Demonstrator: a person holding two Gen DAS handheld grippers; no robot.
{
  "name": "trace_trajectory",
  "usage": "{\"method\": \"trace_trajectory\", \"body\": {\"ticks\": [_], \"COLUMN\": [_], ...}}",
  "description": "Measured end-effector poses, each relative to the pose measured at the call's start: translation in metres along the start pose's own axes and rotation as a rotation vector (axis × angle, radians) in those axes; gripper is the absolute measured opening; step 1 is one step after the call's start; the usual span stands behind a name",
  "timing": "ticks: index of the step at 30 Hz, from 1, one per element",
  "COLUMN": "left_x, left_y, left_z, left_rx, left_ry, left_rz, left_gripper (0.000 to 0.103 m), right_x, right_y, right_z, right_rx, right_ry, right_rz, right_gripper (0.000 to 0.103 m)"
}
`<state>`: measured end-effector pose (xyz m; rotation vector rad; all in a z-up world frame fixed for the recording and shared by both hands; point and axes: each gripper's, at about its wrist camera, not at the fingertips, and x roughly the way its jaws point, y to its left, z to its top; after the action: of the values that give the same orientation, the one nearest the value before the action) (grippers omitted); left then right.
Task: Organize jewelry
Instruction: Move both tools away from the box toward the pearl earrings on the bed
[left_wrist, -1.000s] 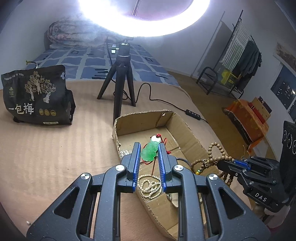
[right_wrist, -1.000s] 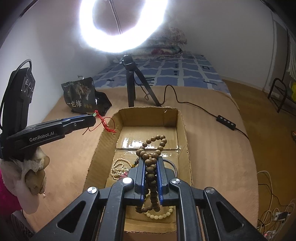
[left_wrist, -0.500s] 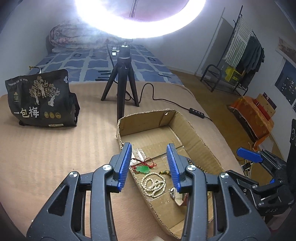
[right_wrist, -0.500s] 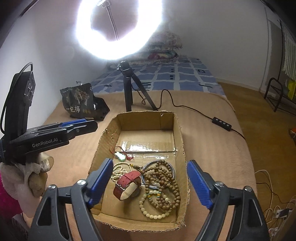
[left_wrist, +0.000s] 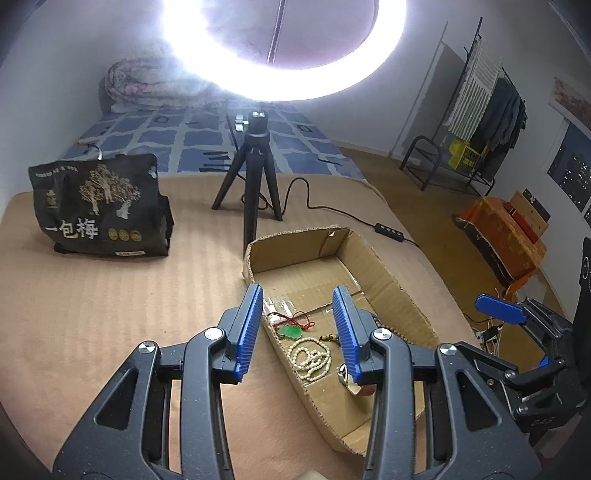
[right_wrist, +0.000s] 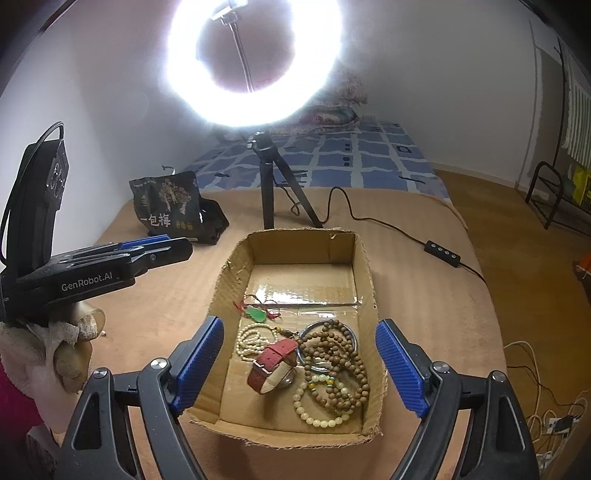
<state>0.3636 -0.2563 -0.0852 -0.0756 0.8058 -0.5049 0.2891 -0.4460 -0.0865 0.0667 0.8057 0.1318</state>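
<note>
A shallow cardboard box (right_wrist: 364, 266) (left_wrist: 391, 280) lies on the tan blanket. In it lie a green jade pendant on red cord (right_wrist: 256, 314) (left_wrist: 290, 332), a white bead strand (right_wrist: 251, 339) (left_wrist: 310, 360), a red-strap watch (right_wrist: 273, 365), a brown wooden bead string (right_wrist: 341, 363), a pale bead bracelet (right_wrist: 319, 402) and a metal bangle (right_wrist: 352, 338). My left gripper (left_wrist: 299, 328) is open and empty above the box's left wall. My right gripper (right_wrist: 299, 369) is open and empty over the box's near end.
A ring light on a black tripod (right_wrist: 267, 177) (left_wrist: 255, 173) stands behind the box, its cable and inline switch (right_wrist: 441, 253) running right. A black printed bag (left_wrist: 99, 210) (right_wrist: 170, 206) sits at the left. A blue patterned bedspread (right_wrist: 354, 158) lies beyond.
Both grippers opened. The jade pendant dropped from the left gripper and the wooden bead string from the right; both now lie in the box. The grippers have drawn back slightly.
</note>
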Motion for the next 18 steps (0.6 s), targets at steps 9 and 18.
{"method": "trace_trajectory", "body": {"ticks": [9,18], "left_x": [-0.049,-0.102], "left_y": [0.007,0.04], "left_z": [-0.005,-0.019], "left_rx": [0.057,0.125], "left_ry": [-0.053,-0.078], "left_rz": [0.048,0.133], "left_gripper": [0.066,0.073], "right_x": [-0.026,-0.039], "right_y": [0.026,0.063], "right_z": [-0.006,-0.016], "right_rx": [-0.026,-0.066], "right_ry": [-0.033,-0.026], "right_rz": [0.001,0.011], "right_gripper": [0.101,0.103]}}
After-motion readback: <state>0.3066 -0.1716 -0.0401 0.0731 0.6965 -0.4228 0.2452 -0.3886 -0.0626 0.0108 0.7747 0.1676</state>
